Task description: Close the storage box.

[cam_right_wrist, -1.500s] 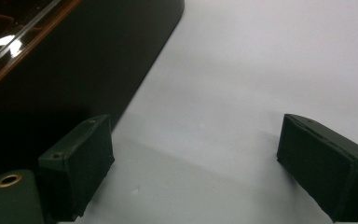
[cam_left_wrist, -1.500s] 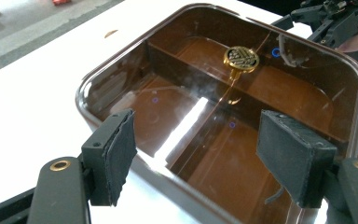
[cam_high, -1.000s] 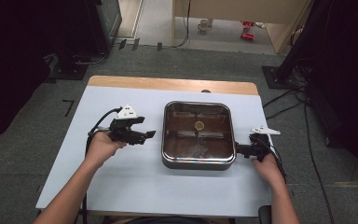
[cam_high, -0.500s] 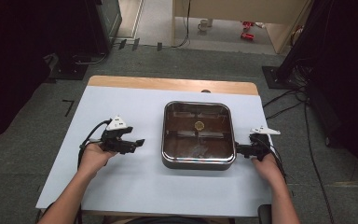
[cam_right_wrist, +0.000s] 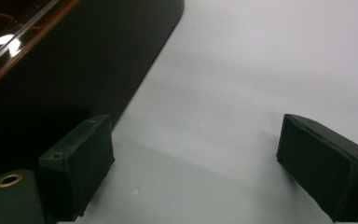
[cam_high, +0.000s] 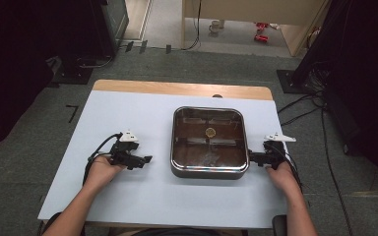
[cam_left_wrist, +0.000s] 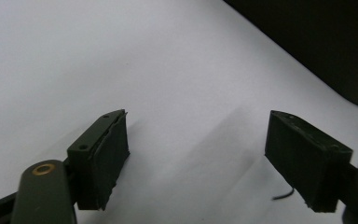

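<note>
Pale blue table, grey carpet floor

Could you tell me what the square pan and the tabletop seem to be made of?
The square pan looks like polished metal, likely stainless steel: its rim and brownish inside throw bright reflections. The tabletop is matte pale grey-blue, perhaps laminate or a mat, with a bare wood strip along the far edge.
</note>
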{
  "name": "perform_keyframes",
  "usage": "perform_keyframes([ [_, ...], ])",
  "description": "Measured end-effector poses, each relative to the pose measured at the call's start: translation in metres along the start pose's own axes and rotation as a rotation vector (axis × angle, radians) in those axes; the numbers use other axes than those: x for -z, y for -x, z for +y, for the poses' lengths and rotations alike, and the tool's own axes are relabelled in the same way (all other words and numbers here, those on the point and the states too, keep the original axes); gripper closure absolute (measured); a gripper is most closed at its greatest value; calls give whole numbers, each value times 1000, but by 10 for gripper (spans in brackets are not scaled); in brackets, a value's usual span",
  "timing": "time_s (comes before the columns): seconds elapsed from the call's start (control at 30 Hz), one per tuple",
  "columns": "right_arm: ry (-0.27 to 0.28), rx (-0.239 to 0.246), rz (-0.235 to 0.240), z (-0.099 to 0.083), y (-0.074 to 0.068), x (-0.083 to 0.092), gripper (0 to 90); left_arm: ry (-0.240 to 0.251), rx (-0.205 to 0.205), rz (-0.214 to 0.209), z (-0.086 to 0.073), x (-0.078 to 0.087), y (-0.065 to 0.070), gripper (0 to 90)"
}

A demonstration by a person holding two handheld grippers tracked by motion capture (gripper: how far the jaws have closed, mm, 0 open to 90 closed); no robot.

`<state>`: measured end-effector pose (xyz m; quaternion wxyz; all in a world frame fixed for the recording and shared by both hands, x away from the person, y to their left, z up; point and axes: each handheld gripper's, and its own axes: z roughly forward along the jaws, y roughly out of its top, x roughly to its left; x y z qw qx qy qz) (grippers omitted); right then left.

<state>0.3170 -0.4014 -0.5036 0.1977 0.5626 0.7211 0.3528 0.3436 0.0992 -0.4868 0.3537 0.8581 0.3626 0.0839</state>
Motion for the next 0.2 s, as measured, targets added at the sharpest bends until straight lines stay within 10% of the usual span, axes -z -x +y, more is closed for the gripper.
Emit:
perform_keyframes([
  [0.2, 0, 0, 0, 0, 0, 0, 102, 5, -15, 6, -2, -1, 2, 195],
])
